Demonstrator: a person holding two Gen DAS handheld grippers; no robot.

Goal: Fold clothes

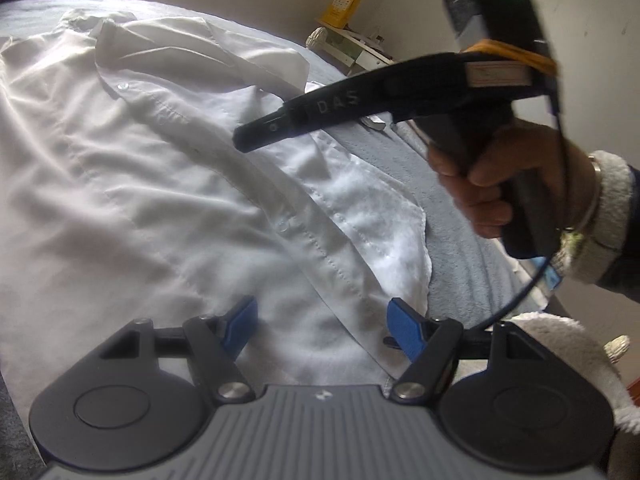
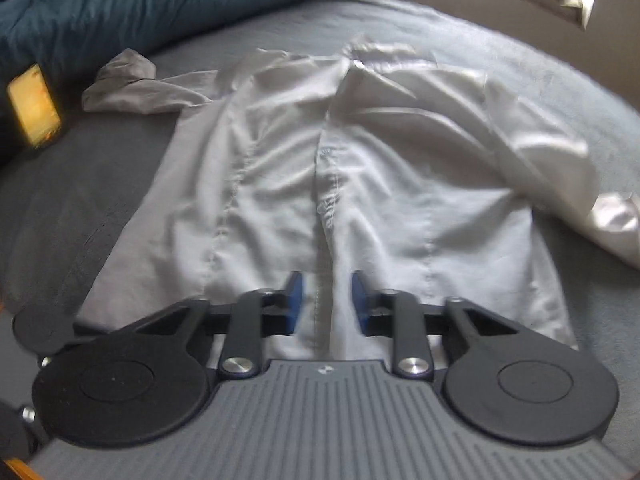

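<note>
Left wrist view shows the white shirt (image 1: 168, 168) spread button-side up on the grey bed (image 1: 460, 240), both the left gripper (image 1: 320, 330) and right gripper (image 2: 327, 300) open and empty above it, so folding seems barely started and next needs a side edge pinched

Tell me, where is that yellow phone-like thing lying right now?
In the right wrist view, the yellow phone-like thing sits at the far left edge, on the grey bed cover, just below the blue duvet and left of the white shirt's crumpled sleeve.
</note>
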